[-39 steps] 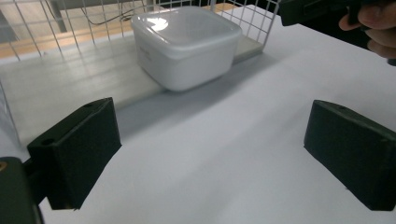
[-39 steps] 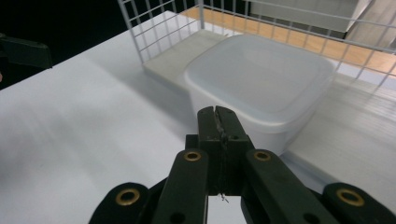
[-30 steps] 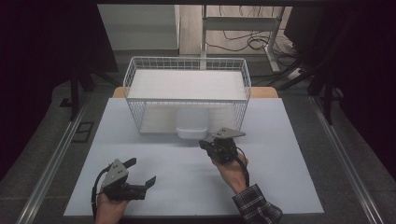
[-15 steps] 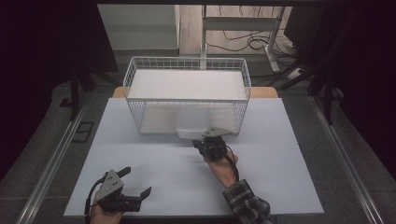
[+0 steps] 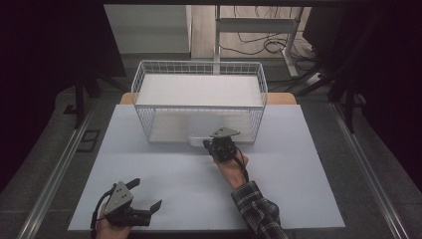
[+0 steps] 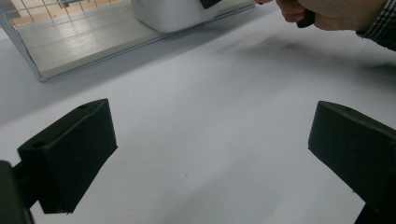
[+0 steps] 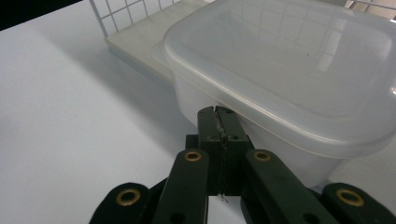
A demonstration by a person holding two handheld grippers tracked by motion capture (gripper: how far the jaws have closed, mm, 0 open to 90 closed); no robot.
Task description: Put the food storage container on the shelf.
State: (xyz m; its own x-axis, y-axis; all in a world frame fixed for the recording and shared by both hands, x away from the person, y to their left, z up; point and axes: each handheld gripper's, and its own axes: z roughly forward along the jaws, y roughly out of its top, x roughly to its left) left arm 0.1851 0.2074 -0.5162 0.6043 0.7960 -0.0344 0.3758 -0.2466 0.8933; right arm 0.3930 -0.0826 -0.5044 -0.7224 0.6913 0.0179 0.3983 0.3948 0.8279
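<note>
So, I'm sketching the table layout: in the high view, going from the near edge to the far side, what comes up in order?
Left hand-held gripper, jaws open → right hand-held gripper, jaws shut → translucent white lidded plastic container → white wire basket.

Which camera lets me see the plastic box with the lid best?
The right gripper view: the plastic box is close up there, with its clear lid and rim sharp. The high view shows it small at the wire basket. The left gripper view catches just its bottom edge.
</note>
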